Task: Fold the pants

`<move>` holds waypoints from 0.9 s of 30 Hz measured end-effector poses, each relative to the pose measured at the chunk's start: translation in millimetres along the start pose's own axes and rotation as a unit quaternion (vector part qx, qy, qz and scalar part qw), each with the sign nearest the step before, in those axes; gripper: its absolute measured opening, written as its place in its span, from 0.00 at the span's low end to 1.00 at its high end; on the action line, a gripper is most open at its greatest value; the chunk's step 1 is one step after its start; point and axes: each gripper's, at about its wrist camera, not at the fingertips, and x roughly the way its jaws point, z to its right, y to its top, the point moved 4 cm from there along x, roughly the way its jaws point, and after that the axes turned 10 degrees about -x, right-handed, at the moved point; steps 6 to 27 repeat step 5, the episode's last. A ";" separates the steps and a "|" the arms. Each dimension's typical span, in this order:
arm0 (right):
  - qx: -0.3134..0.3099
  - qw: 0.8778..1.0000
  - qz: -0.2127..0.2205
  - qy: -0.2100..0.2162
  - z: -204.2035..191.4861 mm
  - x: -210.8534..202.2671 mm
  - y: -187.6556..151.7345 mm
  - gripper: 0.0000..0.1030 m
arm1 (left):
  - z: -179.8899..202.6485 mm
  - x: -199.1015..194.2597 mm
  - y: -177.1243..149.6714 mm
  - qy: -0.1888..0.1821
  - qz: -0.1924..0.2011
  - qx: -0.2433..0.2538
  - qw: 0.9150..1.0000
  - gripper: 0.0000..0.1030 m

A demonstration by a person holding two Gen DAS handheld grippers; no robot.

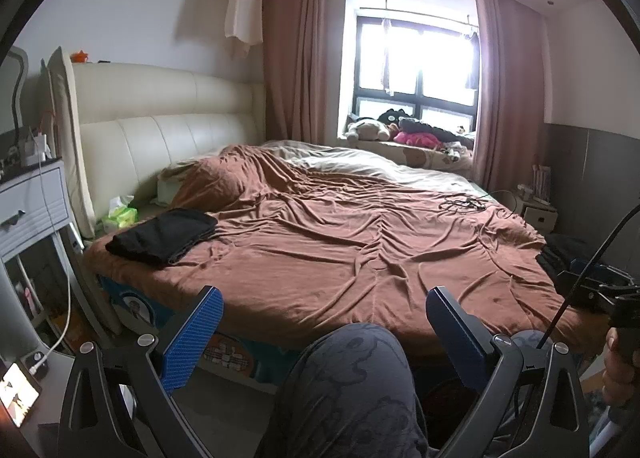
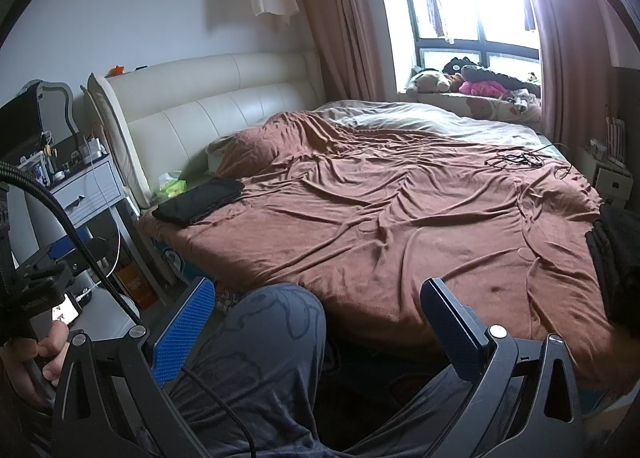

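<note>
Left gripper (image 1: 324,332): blue-padded jaws spread wide, empty, held low over the person's knee (image 1: 352,370).
Right gripper (image 2: 318,324): likewise agape, holding nothing.
Pants: folded black cloth bundle (image 1: 164,234) lies on the bed's near left corner, ahead-left of both claws, long axis running toward the headboard; the left gripper looks nearer.
Other dark cloth (image 2: 616,258): heaped at the right bed edge, close to the right gripper.
Surface: rumpled brown bedspread (image 1: 360,242), soft.
Room: cream padded headboard (image 1: 168,117), bright window (image 1: 420,57) beyond.
</note>
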 end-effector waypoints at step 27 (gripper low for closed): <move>0.001 1.000 0.001 -0.001 -0.7 -0.6 0.1 1.00 | 1.3 -3.1 0.7 -0.001 0.003 0.001 1.000 0.99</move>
